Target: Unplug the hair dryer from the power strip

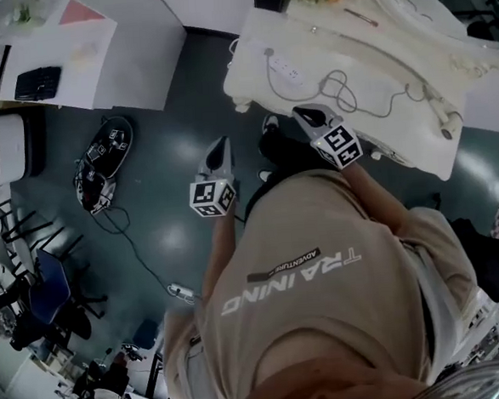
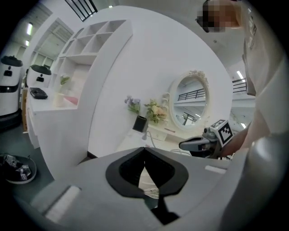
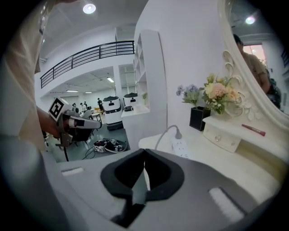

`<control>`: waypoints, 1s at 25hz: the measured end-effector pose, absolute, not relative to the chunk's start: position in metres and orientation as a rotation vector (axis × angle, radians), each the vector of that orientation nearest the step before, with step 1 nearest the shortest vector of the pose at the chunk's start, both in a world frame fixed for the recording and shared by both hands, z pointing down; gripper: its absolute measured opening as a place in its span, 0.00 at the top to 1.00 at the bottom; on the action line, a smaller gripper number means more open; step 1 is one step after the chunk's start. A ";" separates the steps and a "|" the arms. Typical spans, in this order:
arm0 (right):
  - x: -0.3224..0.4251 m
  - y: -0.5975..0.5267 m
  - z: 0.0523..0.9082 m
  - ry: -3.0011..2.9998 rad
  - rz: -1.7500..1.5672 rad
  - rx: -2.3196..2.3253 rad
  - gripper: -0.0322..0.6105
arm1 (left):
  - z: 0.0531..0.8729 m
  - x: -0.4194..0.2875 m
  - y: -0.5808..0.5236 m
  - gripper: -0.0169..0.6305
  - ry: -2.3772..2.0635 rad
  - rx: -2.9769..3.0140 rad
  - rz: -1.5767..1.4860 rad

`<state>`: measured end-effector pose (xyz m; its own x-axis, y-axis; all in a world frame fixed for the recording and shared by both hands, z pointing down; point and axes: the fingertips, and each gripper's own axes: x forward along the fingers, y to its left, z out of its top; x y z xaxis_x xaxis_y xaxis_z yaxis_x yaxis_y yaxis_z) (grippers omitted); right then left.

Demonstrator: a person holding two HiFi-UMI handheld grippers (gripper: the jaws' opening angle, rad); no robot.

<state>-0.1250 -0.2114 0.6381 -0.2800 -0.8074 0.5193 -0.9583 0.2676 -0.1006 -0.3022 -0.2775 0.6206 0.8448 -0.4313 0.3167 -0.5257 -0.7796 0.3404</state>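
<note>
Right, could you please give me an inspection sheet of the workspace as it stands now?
Surface: white dressing table with an oval mirror.
Job's things: power strip lies on the table with one plug in it; the hair dryer itself cannot be made out for sure.
Clutter: flowers, black vase, a red stick on the small drawer.
Grippers: left gripper and right gripper both have their jaws together with nothing between them; neither touches the strip.
Cables: grey cord loops across the table from the strip; a floor cable trails away.
Surroundings: white shelf unit; tray of gear on the floor.
</note>
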 end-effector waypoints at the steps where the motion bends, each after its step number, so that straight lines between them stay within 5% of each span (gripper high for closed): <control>1: -0.111 -0.221 0.638 -2.176 0.575 1.634 0.94 | 0.617 -0.282 -0.286 0.96 -0.668 2.624 0.333; 25: -0.004 -0.347 0.684 -1.983 0.631 1.826 0.92 | 0.643 -0.032 -0.416 0.96 0.144 2.724 0.742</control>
